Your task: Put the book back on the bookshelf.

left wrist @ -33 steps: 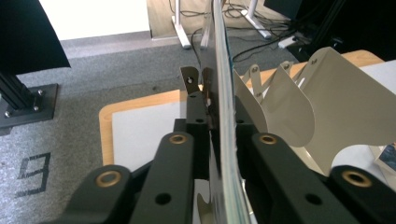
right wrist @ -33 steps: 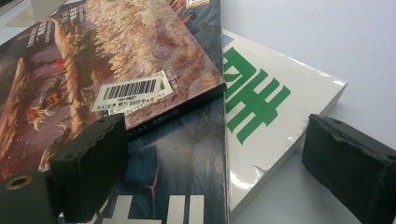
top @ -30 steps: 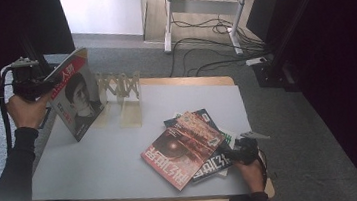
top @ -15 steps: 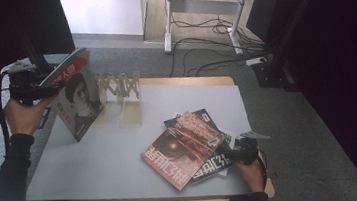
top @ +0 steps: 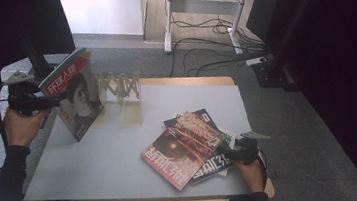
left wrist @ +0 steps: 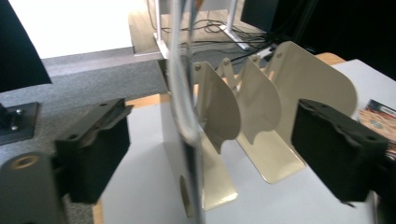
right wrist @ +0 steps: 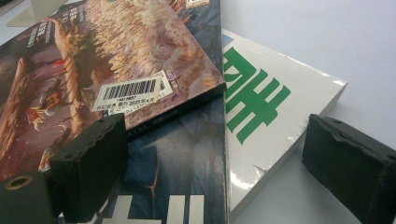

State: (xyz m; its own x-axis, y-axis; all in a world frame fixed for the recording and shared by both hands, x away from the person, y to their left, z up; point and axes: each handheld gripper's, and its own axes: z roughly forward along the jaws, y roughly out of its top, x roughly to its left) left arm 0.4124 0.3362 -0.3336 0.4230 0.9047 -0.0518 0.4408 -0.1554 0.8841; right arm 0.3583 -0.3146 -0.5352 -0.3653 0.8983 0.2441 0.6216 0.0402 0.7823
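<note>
Over at the table's left edge, the left gripper (top: 48, 100) has just been opening its jaws; they stand apart around the spine of the upright red-topped portrait magazine (top: 76, 93), which leans by the cream metal bookend rack (top: 121, 92). Meanwhile the right gripper (top: 233, 152) rests wide open over the fanned stack of glossy magazines (top: 187, 147), gripping nothing.

left tool (top: 63, 96): jaws just opening, wide | right tool (top: 226, 154): jaws apart, low

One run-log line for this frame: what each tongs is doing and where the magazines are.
left tongs: jaws just opened, upright magazine between them at beige rack | right tongs: open over magazine stack | table
</note>
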